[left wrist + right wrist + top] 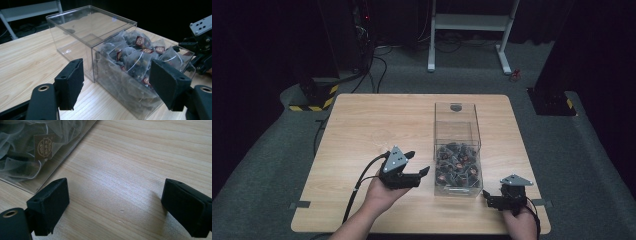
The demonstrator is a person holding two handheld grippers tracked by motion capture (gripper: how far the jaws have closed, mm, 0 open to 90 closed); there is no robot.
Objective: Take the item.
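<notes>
On the right half of the wooden table (377,120) stands a clear plastic box (457,150) in two sections: the near one is packed with mesh tea bags (457,165) bearing small dark red tags, the far one looks bare, though the transparent walls make that hard to judge. The left claw (418,164) hangs just left of the box's near section, jaws spread wide with nothing between them, aimed at the box's side; in the left gripper view its pads (72,80) frame the near corner without touching it. The right claw (486,196) rests low by the box's near right corner, its jaws likewise standing apart over bare wood, and in the right gripper view the box edge and one tagged bag lie just off to the side. Judging from this, the work is at an early stage: no bag is gripped, none lies outside the box, and both claws are only poised beside it, so the picking or sorting of bags appears yet to be done
</notes>
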